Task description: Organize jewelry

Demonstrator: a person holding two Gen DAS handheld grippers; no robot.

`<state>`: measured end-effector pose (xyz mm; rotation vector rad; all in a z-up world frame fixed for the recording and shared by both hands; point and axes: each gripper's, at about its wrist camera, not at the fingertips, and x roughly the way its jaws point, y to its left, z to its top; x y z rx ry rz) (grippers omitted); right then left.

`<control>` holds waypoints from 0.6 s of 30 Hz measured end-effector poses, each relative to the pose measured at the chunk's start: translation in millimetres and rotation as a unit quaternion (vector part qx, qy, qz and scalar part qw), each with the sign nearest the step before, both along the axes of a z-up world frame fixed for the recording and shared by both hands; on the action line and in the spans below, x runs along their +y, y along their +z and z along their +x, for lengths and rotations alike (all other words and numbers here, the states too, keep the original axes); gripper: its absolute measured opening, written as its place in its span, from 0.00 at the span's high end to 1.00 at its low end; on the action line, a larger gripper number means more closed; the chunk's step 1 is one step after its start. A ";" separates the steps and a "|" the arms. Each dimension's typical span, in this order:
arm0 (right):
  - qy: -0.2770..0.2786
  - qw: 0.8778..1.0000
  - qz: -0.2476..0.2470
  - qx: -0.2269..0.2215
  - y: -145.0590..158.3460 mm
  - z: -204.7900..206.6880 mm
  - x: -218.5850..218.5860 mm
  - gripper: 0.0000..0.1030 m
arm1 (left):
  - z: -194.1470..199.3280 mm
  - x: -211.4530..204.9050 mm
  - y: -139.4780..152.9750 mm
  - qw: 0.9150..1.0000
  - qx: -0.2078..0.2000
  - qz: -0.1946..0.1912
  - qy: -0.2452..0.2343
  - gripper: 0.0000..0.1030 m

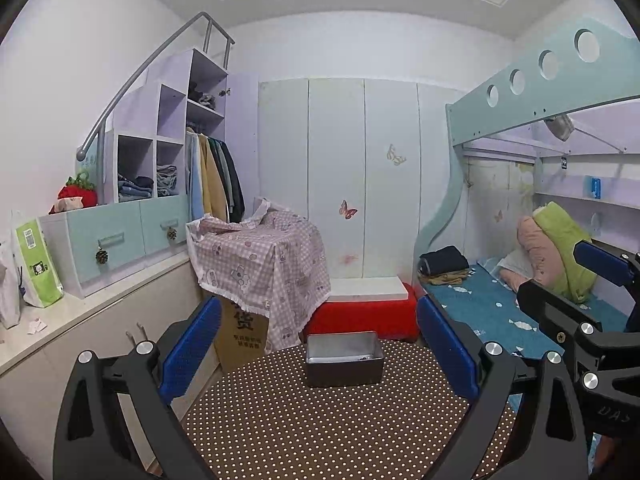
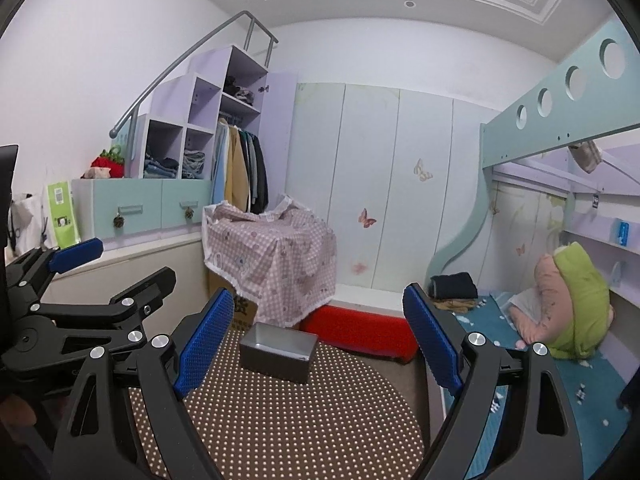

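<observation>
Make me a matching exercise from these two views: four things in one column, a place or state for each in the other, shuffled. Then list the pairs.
Things:
1. metal box
2. left gripper
3. checked cloth
4. folded dark clothes

Places or states:
A. on the blue bed
B. draped over a cardboard carton
C. open, holding nothing
D. on the dotted table

Pairs: 1-D, 2-C, 3-B, 4-A

Left hand-held gripper point(image 1: 318, 350), right hand-held gripper point(image 2: 318, 344): black angular frames, blue dimpled finger pads point(image 1: 191, 348), silver round screws fitted.
</observation>
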<state>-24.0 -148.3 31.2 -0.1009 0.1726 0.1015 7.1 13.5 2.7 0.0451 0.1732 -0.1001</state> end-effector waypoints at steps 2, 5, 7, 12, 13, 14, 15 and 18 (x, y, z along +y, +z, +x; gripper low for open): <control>0.000 1.000 0.000 -0.001 0.2 0.1 0.0 0.18 | -0.4 -0.5 -0.1 1.000 0.000 -0.001 -0.001 0.08; -0.001 1.000 0.000 -0.001 0.0 0.6 0.2 0.18 | 0.1 -0.6 0.0 1.000 -0.001 -0.001 -0.001 0.08; 0.000 1.000 0.000 0.000 0.3 0.4 0.1 0.18 | 1.0 -0.5 0.4 1.000 0.000 -0.001 -0.001 0.08; 0.000 1.000 0.001 0.002 1.2 1.7 -1.2 0.18 | 1.2 -0.7 -0.1 1.000 0.000 -0.002 -0.002 0.08; 0.000 1.000 0.000 0.002 1.2 1.7 -1.3 0.18 | 1.6 0.0 -0.4 1.000 0.001 -0.002 -0.003 0.08; 0.000 1.000 0.000 0.002 0.9 2.1 -1.7 0.18 | 1.5 -0.4 -0.5 1.000 0.001 -0.002 -0.003 0.08; 0.000 1.000 0.001 0.002 1.2 1.6 -1.2 0.18 | 1.5 -0.6 -0.5 1.000 0.001 -0.003 -0.004 0.08; 0.001 1.000 0.002 0.002 0.9 2.0 -1.2 0.18 | 2.1 -1.3 0.1 1.000 0.000 -0.005 -0.006 0.08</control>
